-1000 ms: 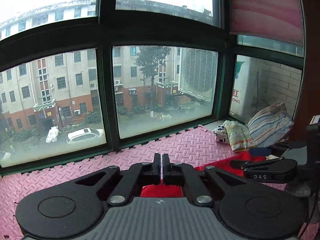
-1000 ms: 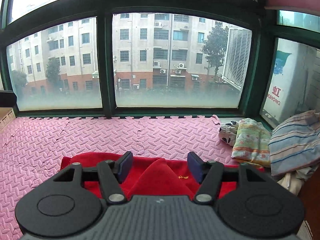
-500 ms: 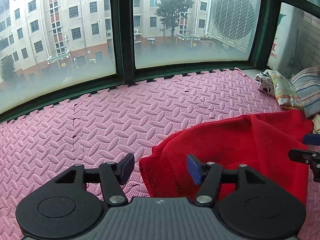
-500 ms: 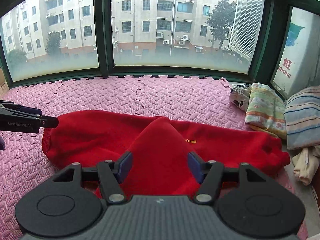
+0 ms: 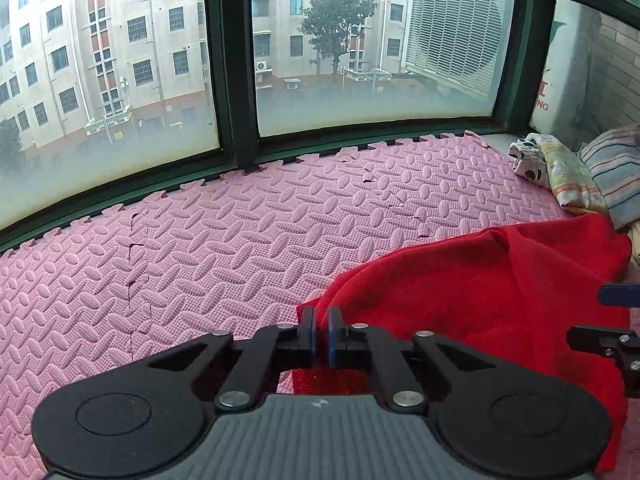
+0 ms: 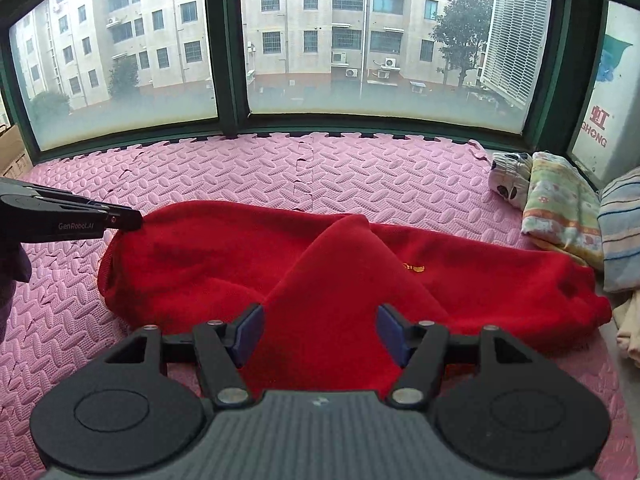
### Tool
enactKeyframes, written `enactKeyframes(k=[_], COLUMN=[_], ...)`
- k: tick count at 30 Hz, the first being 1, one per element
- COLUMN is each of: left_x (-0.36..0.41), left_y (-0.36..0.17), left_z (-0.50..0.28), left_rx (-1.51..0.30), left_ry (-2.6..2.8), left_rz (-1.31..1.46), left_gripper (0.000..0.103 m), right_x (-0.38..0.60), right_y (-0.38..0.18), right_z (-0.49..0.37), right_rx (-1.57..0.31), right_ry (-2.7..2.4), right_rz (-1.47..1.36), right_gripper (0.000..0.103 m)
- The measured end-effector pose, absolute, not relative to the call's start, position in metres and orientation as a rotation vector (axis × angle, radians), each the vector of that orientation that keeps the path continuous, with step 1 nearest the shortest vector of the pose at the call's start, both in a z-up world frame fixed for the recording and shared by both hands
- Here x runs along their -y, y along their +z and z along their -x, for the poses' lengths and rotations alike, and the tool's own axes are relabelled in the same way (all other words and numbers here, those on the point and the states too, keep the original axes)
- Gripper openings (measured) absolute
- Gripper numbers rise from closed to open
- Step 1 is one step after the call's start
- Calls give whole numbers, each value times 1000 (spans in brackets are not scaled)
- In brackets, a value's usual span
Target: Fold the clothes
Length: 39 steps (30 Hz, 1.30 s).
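Observation:
A red garment (image 5: 500, 288) lies spread across the pink foam mat (image 5: 240, 240), with one flap folded over its middle. My left gripper (image 5: 320, 336) is shut on the garment's left edge, a strip of red cloth showing between its blue pads. From the right wrist view the same garment (image 6: 224, 256) stretches left to right, and the left gripper (image 6: 132, 220) pinches its left end. My right gripper (image 6: 320, 332) stands open over the folded flap, nothing between its fingers. It also shows at the right edge of the left wrist view (image 5: 612, 316).
Folded patterned clothes (image 6: 560, 204) and a striped cloth (image 6: 620, 228) are stacked at the mat's right end. Dark green window frames (image 6: 232, 120) bound the mat (image 6: 360, 172) at the back. A cardboard box (image 6: 12, 152) sits at the far left.
The left gripper held red cloth raised a second ago, then opened, and now has shut on the garment's left edge on the mat. The right gripper stayed open and tilted down.

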<state>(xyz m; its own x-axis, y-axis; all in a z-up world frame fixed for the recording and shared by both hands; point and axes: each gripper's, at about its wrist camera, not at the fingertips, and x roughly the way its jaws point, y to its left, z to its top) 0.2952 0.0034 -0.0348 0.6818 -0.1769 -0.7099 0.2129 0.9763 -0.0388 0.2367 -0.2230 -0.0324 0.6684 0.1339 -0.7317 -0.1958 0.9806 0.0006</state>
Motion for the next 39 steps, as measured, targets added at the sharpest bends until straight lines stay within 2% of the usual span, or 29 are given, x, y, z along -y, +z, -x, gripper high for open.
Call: enactKeyframes(k=[3, 9, 11, 12, 13, 14, 15, 16, 18, 20, 23, 25, 26, 27, 28, 29, 33, 39], left_x=[-13, -19, -19, -19, -21, -23, -24, -25, -23, -21, -17, -14, -14, -12, -10, -8, -4, 3], left_y=[-27, -20, -20, -21, -21, -21, -22, -22, -23, -26, -36, -42, -44, -45, -42, -39, -20, -10], left_z=[-282, -250, -247, -248, -252, -256, -260, -264, -272, -279, -291, -295, -295, -294, -288, -282, -251, -218], left_rx=[-774, -770, -770, -769, -771, -774, -776, -776, -767, -761, -790, -800, -807, -816, -796, -776, -693, -687], left_ry=[-202, -233, -227, -218, -208, -198, -188, -180, -156, -145, -161, -169, -196, -215, -214, -212, -256, -339], left_rz=[-21, -17, -39, -43, -28, -13, 2, 11, 2, -1, 6, 3, 15, 23, 4, -16, -34, -3], left_gripper=[0, 0, 0, 0, 1, 4, 12, 19, 66, 73, 72, 60, 38, 21, 19, 4, 4, 3], right_x=[215, 204, 201, 201, 203, 204, 206, 210, 219, 229, 240, 241, 240, 239, 237, 235, 230, 213], right_y=[-39, -57, -58, -57, -55, -54, -53, -50, -47, -44, -39, -37, -36, -35, -34, -32, -20, -2], right_z=[-236, -230, -227, -225, -225, -224, -224, -223, -224, -226, -231, -232, -232, -232, -231, -230, -223, -214], right_rx=[-838, -867, -854, -846, -841, -836, -831, -814, -800, -795, -798, -794, -787, -782, -780, -776, -765, -742], right_ry=[201, 179, 159, 156, 149, 143, 136, 115, 79, 47, 52, 65, 69, 72, 79, 86, 153, 214], right_rz=[83, 121, 157, 167, 171, 175, 181, 203, 228, 231, 189, 174, 175, 176, 176, 169, 115, 87], right_gripper=[67, 66, 49, 45, 28, 17, 14, 5, 2, 1, 3, 8, 11, 13, 17, 20, 22, 24])
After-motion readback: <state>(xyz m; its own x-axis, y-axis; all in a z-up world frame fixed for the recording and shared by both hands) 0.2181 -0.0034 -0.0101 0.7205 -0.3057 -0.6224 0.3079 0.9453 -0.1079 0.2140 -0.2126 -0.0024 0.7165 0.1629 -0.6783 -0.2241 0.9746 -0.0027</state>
